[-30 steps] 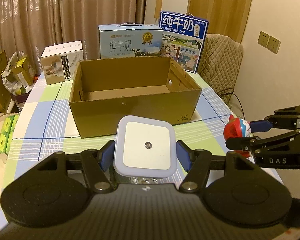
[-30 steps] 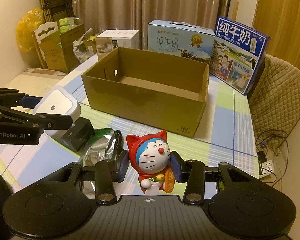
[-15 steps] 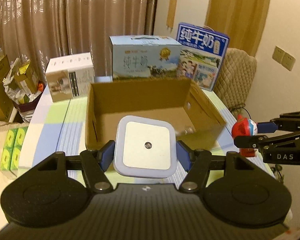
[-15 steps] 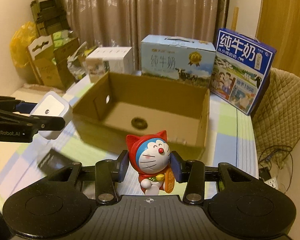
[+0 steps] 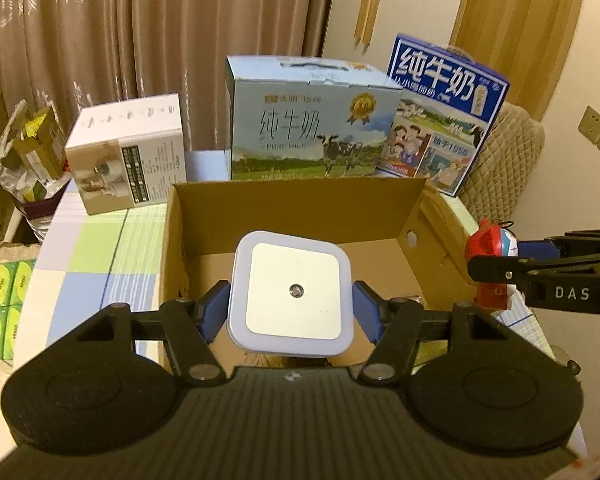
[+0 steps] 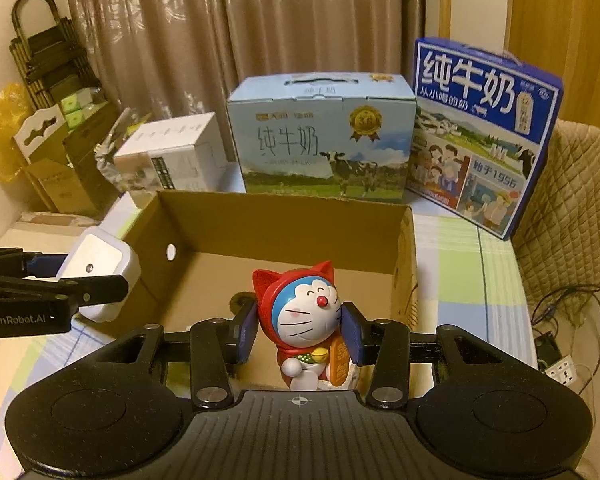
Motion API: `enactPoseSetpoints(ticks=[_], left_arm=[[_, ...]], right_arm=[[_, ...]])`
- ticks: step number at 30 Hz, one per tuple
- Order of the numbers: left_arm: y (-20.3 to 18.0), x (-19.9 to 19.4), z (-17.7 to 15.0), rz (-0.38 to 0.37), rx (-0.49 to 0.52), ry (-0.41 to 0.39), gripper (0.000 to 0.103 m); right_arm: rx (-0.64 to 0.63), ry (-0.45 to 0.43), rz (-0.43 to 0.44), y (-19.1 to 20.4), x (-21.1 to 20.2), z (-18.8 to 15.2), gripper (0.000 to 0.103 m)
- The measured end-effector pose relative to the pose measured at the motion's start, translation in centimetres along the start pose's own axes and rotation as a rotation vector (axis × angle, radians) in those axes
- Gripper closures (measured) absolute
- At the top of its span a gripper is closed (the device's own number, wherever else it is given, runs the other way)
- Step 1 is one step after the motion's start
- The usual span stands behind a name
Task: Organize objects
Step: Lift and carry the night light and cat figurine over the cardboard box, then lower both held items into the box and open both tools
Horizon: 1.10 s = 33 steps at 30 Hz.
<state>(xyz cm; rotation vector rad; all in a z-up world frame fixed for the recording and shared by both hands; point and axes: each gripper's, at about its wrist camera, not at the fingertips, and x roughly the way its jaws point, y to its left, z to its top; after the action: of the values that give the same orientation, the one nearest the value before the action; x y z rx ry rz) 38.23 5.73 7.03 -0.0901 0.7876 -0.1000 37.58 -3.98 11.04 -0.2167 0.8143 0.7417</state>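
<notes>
Cardboard box (image 5: pixel 292 216) fronts two milk cartons (image 5: pixel 312 128) and a white box (image 5: pixel 128 160).

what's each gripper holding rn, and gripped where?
Left gripper: white square night light, clamped by its two side edges. Right gripper: Doraemon figurine, clamped at the sides of its head.

Open box (image 5: pixel 296 204) mid-table; 2 milk cartons (image 5: pixel 312 128) behind, small box (image 5: pixel 128 164) behind-left.
</notes>
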Motion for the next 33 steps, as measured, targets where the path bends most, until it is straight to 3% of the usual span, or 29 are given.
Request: enactPoseSetpoints(ticks=[8, 10, 11, 33], left_arm=[[0.5, 3.4, 0.0, -0.001, -0.009, 0.028, 0.042], [0.7, 3.7, 0.0, 0.004, -0.022, 0.018, 0.035], [0.9, 3.7, 0.1, 0.013, -0.033, 0.009, 0.023], [1.8, 2.9, -1.0, 0.010, -0.055, 0.000, 0.023]], right_arm=[[0.030, 0.023, 0.006, -0.7, 2.9, -0.4, 0.062], [0.037, 0.024, 0.008, -0.9, 3.2, -0.5, 0.062], [0.040, 0.024, 0.008, -1.0, 3.3, -0.6, 0.062], [0.035, 0.028, 0.016, -0.5, 3.9, -0.8, 0.062]])
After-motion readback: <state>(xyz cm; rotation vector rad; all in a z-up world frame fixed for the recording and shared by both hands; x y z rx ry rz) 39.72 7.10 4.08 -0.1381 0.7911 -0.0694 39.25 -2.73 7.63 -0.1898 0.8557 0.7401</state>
